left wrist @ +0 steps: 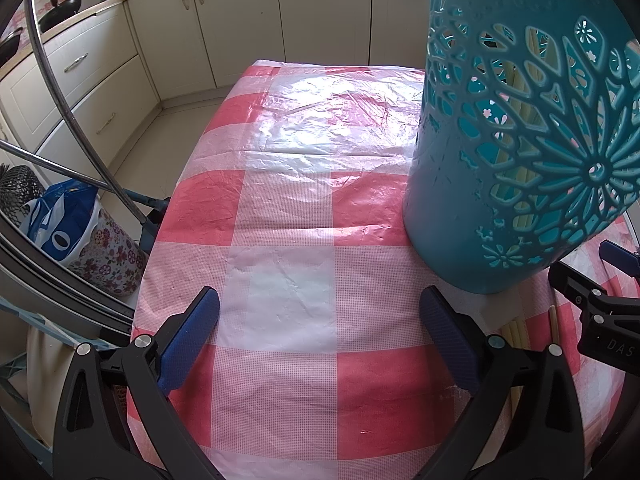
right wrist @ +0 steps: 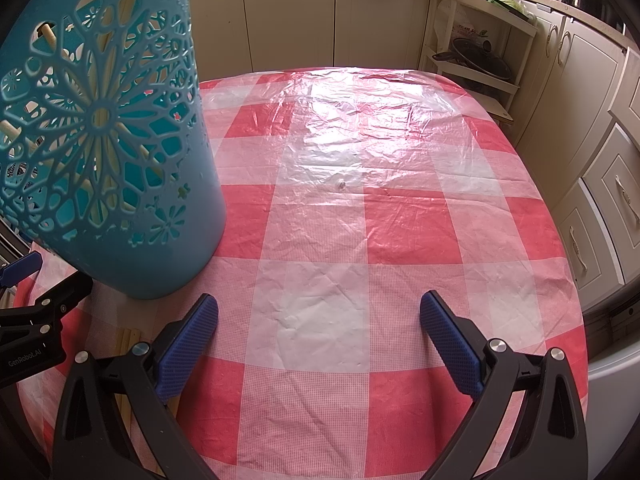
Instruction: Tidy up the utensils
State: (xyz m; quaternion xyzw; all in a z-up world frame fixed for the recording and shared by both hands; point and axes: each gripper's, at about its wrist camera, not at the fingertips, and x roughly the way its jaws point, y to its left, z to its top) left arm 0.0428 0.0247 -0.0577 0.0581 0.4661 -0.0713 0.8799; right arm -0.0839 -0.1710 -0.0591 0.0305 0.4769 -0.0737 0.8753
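Note:
A tall teal cut-out utensil holder (left wrist: 516, 152) stands on the red-and-white checked tablecloth (left wrist: 288, 208), with pale chopsticks showing through its holes. In the right wrist view the same holder (right wrist: 108, 140) rises at the left. A few loose chopsticks (left wrist: 516, 332) lie on the cloth in front of it, between the two grippers, and appear again as chopstick ends (right wrist: 128, 338) by my right gripper's left finger. My left gripper (left wrist: 320, 318) is open and empty, left of the holder. My right gripper (right wrist: 319, 316) is open and empty, to the holder's right.
Cream kitchen cabinets (left wrist: 248, 28) run behind the table. A floral bin with a blue bag (left wrist: 108, 252) and metal poles stand at the table's left side. A white shelf rack with pans (right wrist: 476, 52) stands beyond the far right corner, with drawers (right wrist: 604, 192) along the right.

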